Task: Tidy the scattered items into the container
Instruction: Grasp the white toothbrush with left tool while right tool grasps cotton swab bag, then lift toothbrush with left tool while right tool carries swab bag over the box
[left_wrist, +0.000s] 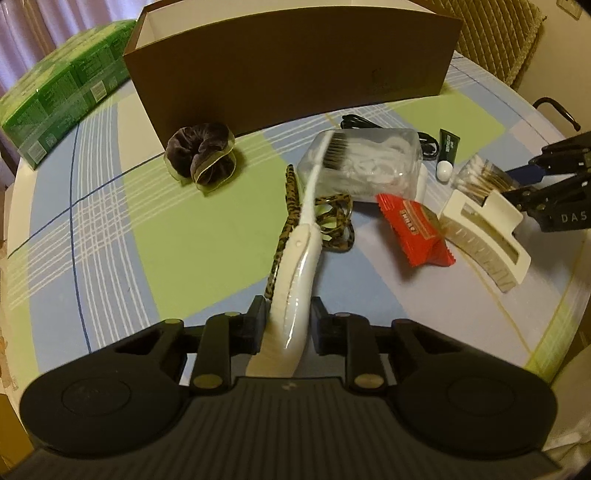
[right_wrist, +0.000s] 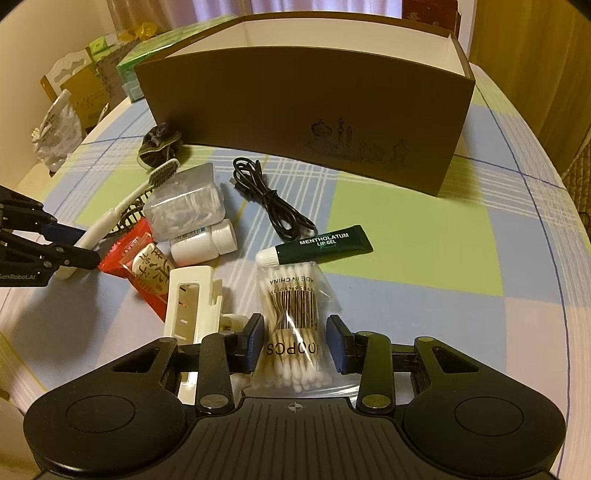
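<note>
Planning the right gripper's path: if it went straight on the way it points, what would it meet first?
The right gripper already straddles the cotton swab bag; beyond it, probably the lip gel tube, then the brown box, though depth is unclear.

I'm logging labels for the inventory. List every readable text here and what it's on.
"MENTHOLATUM LIP GEL": green tube.
"ADE IN CHINA" and "00PCS", both partly cut off: swab bag.
"DAS": right gripper, cut off at the frame edge.
"GenRobot.AI": left gripper.
Red snack packet, white bottle, green boxes: print unreadable.
</note>
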